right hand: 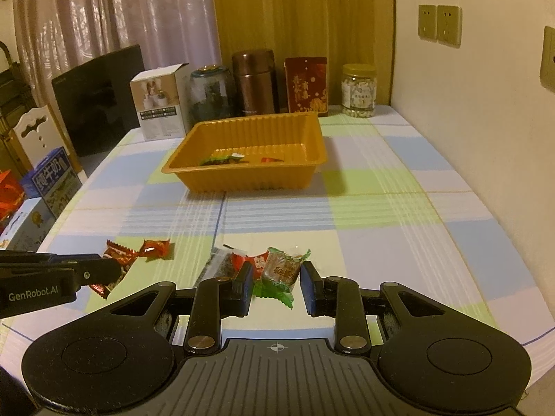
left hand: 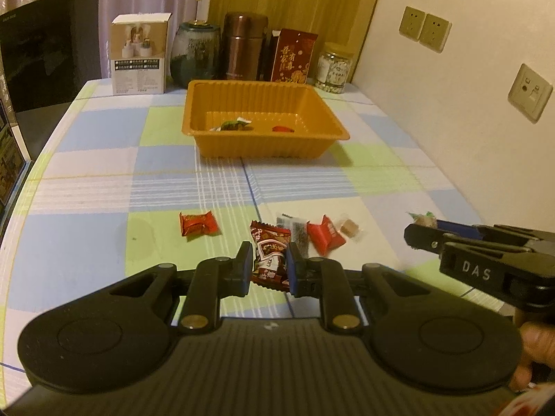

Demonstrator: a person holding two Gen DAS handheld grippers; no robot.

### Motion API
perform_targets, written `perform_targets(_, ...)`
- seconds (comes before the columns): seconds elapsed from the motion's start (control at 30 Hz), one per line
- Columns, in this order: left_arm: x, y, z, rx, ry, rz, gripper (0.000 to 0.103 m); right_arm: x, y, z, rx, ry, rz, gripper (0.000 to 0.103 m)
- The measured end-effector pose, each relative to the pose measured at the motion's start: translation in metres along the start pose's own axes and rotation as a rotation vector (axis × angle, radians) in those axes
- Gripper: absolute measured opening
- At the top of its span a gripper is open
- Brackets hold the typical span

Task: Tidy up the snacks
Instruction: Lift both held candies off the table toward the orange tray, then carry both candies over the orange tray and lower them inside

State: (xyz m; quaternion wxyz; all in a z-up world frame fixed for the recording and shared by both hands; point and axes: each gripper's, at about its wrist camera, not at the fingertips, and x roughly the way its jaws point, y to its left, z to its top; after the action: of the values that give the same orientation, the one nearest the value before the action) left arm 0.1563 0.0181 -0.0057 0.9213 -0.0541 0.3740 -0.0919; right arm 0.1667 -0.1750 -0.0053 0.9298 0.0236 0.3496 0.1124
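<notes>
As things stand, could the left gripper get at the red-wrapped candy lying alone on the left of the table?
Probably not yet: the left gripper is shut on a brown snack packet. The path to the red candy looks clear across the tablecloth, but the packet must go first.

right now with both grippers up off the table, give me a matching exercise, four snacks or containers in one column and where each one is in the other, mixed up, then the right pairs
Things:
1. dark red-brown snack packet
2. green-wrapped candy
3. orange tray
4. clear jar with a yellow lid

Places:
A. at the back of the table, nearest the wall
B. between the left gripper's pads
C. mid-table, with two wrapped snacks lying in it
D. between the right gripper's pads

Pairs: 1-B, 2-D, 3-C, 4-A
</notes>
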Motion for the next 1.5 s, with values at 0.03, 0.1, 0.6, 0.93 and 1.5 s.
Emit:
perform_targets(0.03, -0.001, -0.001, 0.001, 0.001, -0.003, -0.002, 0.018, -0.001, 0.000, 0.001, 0.000, -0.002, 0.000, 0.029)
perform_targets(0.1, -0.003, -0.002, 0.002, 0.000, -0.009, -0.006, 0.018, -0.002, 0.000, 0.002, 0.001, -0.004, 0.001, 0.029)
perform_targets(0.6, -0.004, -0.005, 0.011, 0.007, -0.029, -0.021, 0.018, -0.004, -0.004, 0.011, 0.006, -0.004, 0.000, 0.029)
perform_targets(0.93, 0.004, -0.006, 0.024, 0.007, -0.036, -0.028, 0.018, 0.008, -0.007, 0.025, 0.009, -0.008, 0.003, 0.029)
perform_targets(1.5, 0.042, -0.001, 0.076, -0.005, -0.052, -0.038, 0.018, 0.055, -0.020, 0.073, 0.030, 0.005, 0.034, 0.030)
